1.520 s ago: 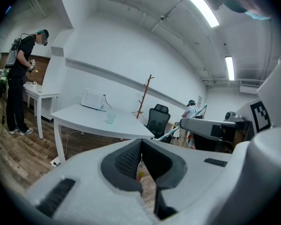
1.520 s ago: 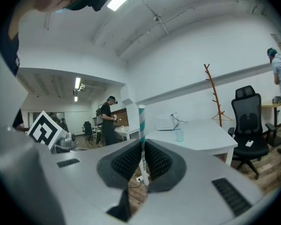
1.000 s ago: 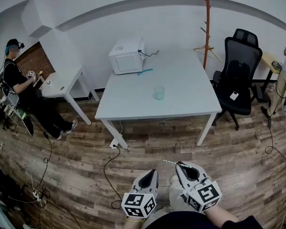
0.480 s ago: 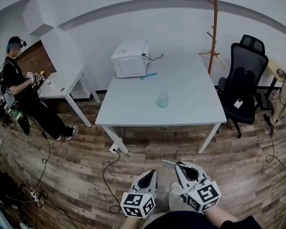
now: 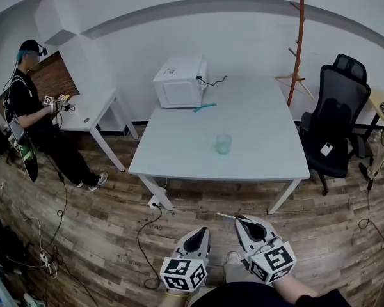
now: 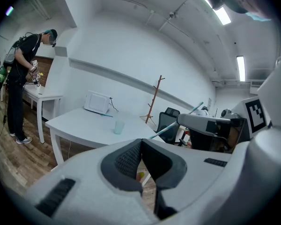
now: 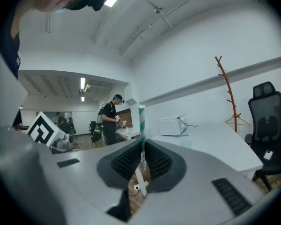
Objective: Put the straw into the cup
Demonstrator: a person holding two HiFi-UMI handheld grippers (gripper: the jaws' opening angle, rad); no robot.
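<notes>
Teal-striped straw (image 7: pixel 141 125) clamped in right gripper (image 7: pixel 143 144); left gripper (image 6: pixel 141 142) closed, empty; both low, facing table (image 5: pixel 179 152)

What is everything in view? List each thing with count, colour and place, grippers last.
table: one, white, centre.
cup: one, pale green, on the table.
microwave: one, white, table's far left corner.
stick: one, teal, beside the microwave.
chair: one, black, right of the table.
coat stand: one, red-brown, by the far wall.
side table: one, white, left.
bystander: one, in black, at the side table.
straw: one, teal-and-white, in the right gripper.
left gripper: one, white, shut, empty.
right gripper: one, white, shut on the straw.
</notes>
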